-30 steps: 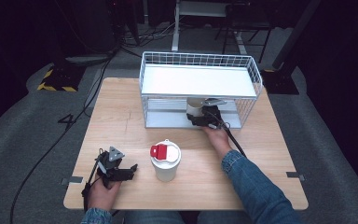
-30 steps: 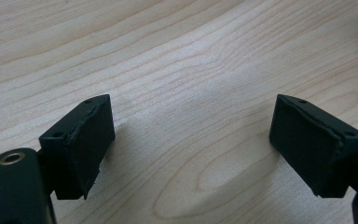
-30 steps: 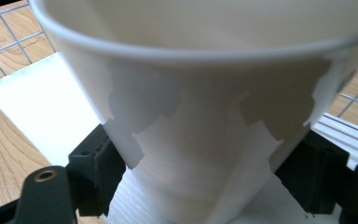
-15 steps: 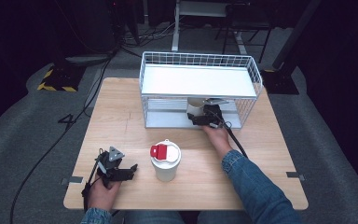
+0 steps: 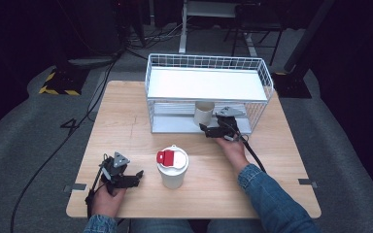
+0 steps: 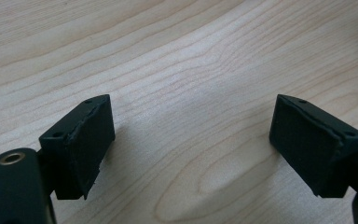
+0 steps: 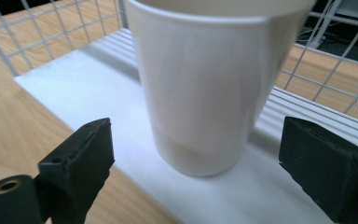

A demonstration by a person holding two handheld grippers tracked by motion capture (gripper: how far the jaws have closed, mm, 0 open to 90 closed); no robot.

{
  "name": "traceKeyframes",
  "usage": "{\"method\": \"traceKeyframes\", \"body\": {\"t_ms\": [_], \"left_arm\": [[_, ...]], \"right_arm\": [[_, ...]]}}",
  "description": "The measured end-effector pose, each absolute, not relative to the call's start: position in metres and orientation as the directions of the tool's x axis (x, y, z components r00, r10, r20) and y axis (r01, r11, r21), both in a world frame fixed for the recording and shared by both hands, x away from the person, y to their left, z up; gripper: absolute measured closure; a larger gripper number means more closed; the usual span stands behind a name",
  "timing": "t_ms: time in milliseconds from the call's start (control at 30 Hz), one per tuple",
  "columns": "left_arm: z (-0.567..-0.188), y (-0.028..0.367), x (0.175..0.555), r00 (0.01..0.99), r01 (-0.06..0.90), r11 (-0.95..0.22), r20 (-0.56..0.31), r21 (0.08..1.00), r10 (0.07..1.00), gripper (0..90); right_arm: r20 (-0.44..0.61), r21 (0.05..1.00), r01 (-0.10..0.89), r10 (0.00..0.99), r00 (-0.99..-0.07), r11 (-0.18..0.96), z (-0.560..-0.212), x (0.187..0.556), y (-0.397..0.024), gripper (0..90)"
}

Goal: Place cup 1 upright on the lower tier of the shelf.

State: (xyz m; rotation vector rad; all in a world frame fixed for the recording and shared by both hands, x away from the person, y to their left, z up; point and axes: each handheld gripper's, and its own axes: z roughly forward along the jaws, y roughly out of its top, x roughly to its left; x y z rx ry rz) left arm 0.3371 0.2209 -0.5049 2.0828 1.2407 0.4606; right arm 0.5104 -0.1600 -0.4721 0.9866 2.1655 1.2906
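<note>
A light wooden table [image 5: 126, 121] carries a white wire-mesh rack with two white shelves [image 5: 209, 83] at its far side. On the rack's lower shelf stands a plain white paper cup [image 5: 204, 113], upright and without a lid, near the shelf's front edge. Nearer the person, about mid-table, stands a second white cup closed with a white lid bearing a red tab [image 5: 173, 166]. A forearm in a blue denim sleeve [image 5: 267, 194] reaches from the near right corner toward the rack, the hand holding the right gripper [image 5: 207, 129] level and pointing left at the open cup, just in front of the lower shelf. Its jaws have just been opening and stand apart on either side of the cup's base without touching it, as the right gripper view shows. At the near left, the other hand rests on the table holding the left gripper [image 5: 139, 175], pointing right toward the lidded cup; its jaws stand apart over bare wood with nothing between them.
</note>
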Motion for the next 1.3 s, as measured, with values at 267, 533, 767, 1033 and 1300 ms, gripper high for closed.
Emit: {"method": "traceKeyframes", "body": {"t_ms": [267,533,767,1033,1300], "left_arm": [[-0.505,0.221,0.338,0.488,0.639,-0.336,-0.027,0.692,0.872,14.5],[-0.505,0.220,0.338,0.485,0.641,-0.333,-0.028,0.691,0.874,14.3],[-0.505,0.218,0.344,0.484,0.641,-0.330,-0.032,0.693,0.875,14.0],[-0.504,0.218,0.348,0.500,0.635,-0.348,-0.025,0.689,0.865,14.2],[-0.505,0.217,0.347,0.489,0.639,-0.338,-0.026,0.691,0.872,14.7]], "right_arm": [[0.022,0.885,0.354,0.732,-0.681,0.302,-0.450,0.484,-0.179,11.1],[-0.014,0.869,0.345,0.712,-0.702,0.356,-0.432,0.455,-0.203,11.2],[0.000,0.873,0.350,0.719,-0.695,0.339,-0.424,0.433,-0.228,10.5],[0.014,0.877,0.355,0.722,-0.691,0.323,-0.421,0.413,-0.258,10.4],[0.032,0.874,0.377,0.740,-0.672,0.305,-0.426,0.394,-0.288,10.4]]}}
